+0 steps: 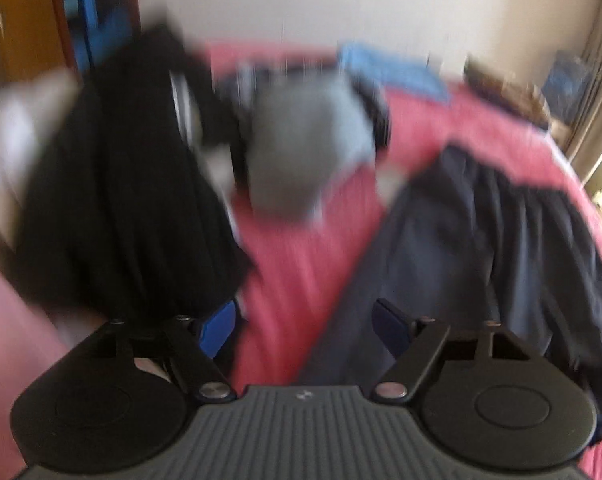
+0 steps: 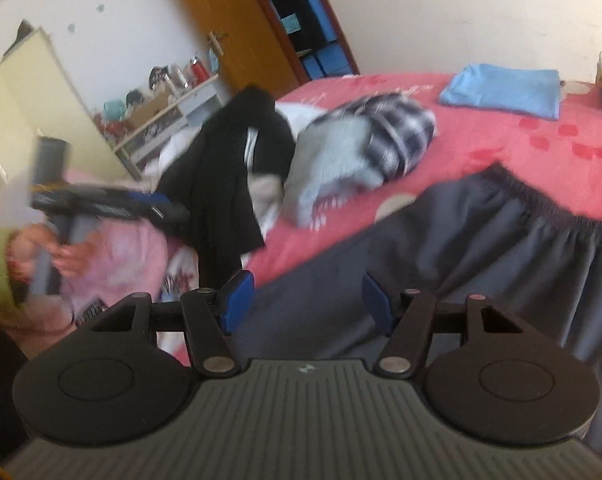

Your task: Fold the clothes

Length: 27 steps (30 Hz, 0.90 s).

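Bare red bedspread (image 2: 481, 136) lies between the clothes pile (image 2: 341, 152) and dark trousers (image 2: 481, 248).

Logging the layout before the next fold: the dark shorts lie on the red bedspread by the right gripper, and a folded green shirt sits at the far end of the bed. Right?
Not quite. The folded shirt is blue, not green, as the right wrist view shows. The dark shorts do lie on the red bedspread by the right gripper.

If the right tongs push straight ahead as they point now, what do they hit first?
Most likely the dark navy gathered-waist garment spread on the red bedspread. The open right tongs already hover over its cloth, though depth is hard to judge.
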Tool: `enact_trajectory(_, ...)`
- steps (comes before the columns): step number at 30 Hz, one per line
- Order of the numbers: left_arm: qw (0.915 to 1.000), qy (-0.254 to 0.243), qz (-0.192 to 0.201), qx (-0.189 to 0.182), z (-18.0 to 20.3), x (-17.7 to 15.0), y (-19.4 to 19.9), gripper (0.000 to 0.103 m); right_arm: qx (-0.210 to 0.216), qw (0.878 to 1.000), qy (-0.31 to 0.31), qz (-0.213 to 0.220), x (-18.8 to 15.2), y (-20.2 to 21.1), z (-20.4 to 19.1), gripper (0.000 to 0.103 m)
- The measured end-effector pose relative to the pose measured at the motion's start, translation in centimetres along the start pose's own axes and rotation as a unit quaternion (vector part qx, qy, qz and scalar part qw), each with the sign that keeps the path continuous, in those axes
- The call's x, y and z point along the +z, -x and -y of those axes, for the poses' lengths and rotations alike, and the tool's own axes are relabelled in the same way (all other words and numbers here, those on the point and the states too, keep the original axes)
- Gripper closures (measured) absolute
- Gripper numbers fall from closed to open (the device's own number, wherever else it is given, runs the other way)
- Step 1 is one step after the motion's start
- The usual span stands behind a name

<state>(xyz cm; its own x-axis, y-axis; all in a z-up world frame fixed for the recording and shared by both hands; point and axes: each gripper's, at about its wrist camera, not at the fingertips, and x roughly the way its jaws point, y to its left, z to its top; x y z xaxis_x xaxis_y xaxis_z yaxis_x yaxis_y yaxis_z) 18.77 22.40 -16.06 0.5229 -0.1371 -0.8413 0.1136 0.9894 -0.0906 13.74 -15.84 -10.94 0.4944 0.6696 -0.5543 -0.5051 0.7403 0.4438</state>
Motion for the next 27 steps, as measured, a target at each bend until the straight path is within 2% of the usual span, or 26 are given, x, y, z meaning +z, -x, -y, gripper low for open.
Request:
enact_trajectory(4, 0.9997, 0.014, -0.015, -0.013, -0.9, -4.0, -2.2, 0.029, -0.020, 0.999, -0.030, 0.008, -7.4, -0.6, 0.0, 0.045)
enact_trajectory(6, 0.9989, 0.035, -0.021, -0.023, -1.6, -4.5, -2.4, 0.029, -0.047, 0.998, -0.040, 0.009, -10.5, -1.0, -0.5, 0.047)
enact_trajectory(8, 0.9983, 0.047, -0.023, -0.027, -1.7, -4.8, -2.3, 0.029, -0.075, 0.996, -0.052, -0.002, -12.0, -1.8, -0.8, 0.062)
enact_trajectory(11, 0.9994, 0.029, -0.004, -0.021, -1.6, -5.8, -0.9, 0.028, -0.090, 0.995, -0.029, -0.029, -12.0, -3.7, -1.5, 0.075)
enact_trajectory(14, 0.9998, 0.009, 0.017, -0.003, -0.6, -6.5, -1.1, 0.028, -0.111, 0.993, 0.014, -0.049, -11.2, -5.8, -1.8, 0.084)
enact_trajectory(16, 0.9998, 0.011, 0.012, 0.006, -0.5, -6.8, -2.1, 0.028, -0.137, 0.987, 0.028, -0.079, -10.8, -7.6, -1.4, 0.089)
enact_trajectory(17, 0.9998, 0.016, 0.005, 0.009, -0.7, -7.0, -2.6, 0.028, -0.149, 0.985, 0.023, -0.082, -10.5, -7.9, -0.8, 0.092)
enact_trajectory(19, 0.9996, 0.025, -0.006, 0.010, -1.0, -7.2, -3.5, 0.028, -0.169, 0.983, 0.006, -0.078, -9.9, -8.3, 0.5, 0.092)
enact_trajectory(20, 0.9994, 0.029, -0.016, 0.012, -1.2, -7.2, -4.0, 0.028, -0.170, 0.983, -0.015, -0.065, -9.4, -8.0, 1.4, 0.092)
enact_trajectory(23, 0.9988, 0.039, -0.026, 0.013, -1.5, -7.5, -4.9, 0.029, -0.138, 0.983, -0.123, -0.016, -8.1, -6.5, 4.7, 0.091)
enact_trajectory(27, 0.9994, 0.025, -0.017, 0.016, -1.3, -7.9, -4.9, 0.029, -0.083, 0.964, -0.248, 0.041, -8.2, -4.2, 7.6, 0.090)
